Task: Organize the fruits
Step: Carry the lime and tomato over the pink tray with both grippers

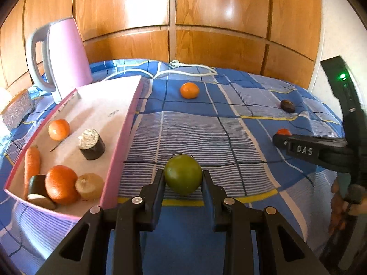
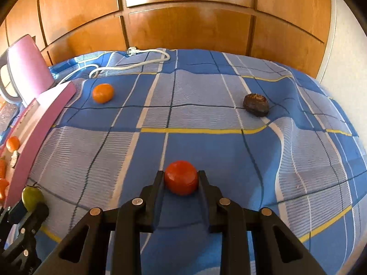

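A green round fruit (image 1: 183, 174) with a small stem sits between the pads of my left gripper (image 1: 183, 177), which is shut on it just right of the pink-rimmed tray (image 1: 128, 123). My right gripper (image 2: 181, 177) is shut on a red tomato-like fruit (image 2: 181, 180) above the blue checked cloth. The tray holds two oranges (image 1: 60, 184), a carrot (image 1: 31, 165), an onion (image 1: 90, 186) and dark eggplant pieces (image 1: 91, 145). Loose on the cloth lie an orange (image 2: 103, 93) and a dark brown wrinkled fruit (image 2: 256, 104).
A pink kettle (image 1: 66, 55) stands behind the tray, its white cord and plug (image 1: 195, 68) trailing along the back of the cloth. A silvery box (image 1: 17, 110) sits far left. Wooden wardrobe doors close off the back. A hand (image 1: 339, 206) grips the right tool.
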`<control>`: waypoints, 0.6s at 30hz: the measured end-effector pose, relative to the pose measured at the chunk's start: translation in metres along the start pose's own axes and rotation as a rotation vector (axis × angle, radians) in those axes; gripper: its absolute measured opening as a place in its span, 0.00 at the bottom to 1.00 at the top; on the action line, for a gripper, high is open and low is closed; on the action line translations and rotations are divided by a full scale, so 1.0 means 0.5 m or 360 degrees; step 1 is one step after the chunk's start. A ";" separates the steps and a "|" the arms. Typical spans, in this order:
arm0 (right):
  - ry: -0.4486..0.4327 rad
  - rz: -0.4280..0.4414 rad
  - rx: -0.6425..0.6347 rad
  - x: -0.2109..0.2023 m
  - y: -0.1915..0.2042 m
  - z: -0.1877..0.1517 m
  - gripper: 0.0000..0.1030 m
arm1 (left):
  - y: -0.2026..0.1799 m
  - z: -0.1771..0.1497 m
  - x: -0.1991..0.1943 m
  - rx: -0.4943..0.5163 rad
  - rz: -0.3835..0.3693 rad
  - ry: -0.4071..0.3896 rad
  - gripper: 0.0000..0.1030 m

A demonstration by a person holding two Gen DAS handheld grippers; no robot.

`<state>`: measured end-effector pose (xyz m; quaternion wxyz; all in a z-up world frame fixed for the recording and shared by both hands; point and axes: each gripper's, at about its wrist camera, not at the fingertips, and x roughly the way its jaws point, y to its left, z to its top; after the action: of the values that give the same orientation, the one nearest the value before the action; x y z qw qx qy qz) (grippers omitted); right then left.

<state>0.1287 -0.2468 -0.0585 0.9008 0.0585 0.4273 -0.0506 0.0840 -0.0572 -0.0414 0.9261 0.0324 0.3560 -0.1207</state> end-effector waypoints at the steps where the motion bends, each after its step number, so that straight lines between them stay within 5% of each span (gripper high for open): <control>1: 0.0005 0.0011 0.0001 -0.004 0.003 -0.004 0.27 | 0.002 -0.001 -0.011 -0.0007 -0.0006 -0.0009 0.30; 18: -0.0082 0.0191 -0.0050 -0.102 0.060 -0.074 0.27 | 0.023 0.009 -0.107 -0.0128 0.0010 -0.0107 0.30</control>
<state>0.0725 -0.2094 -0.0404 0.9137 0.0687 0.4004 0.0088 0.0516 -0.0358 -0.0026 0.9385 -0.0077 0.3291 -0.1046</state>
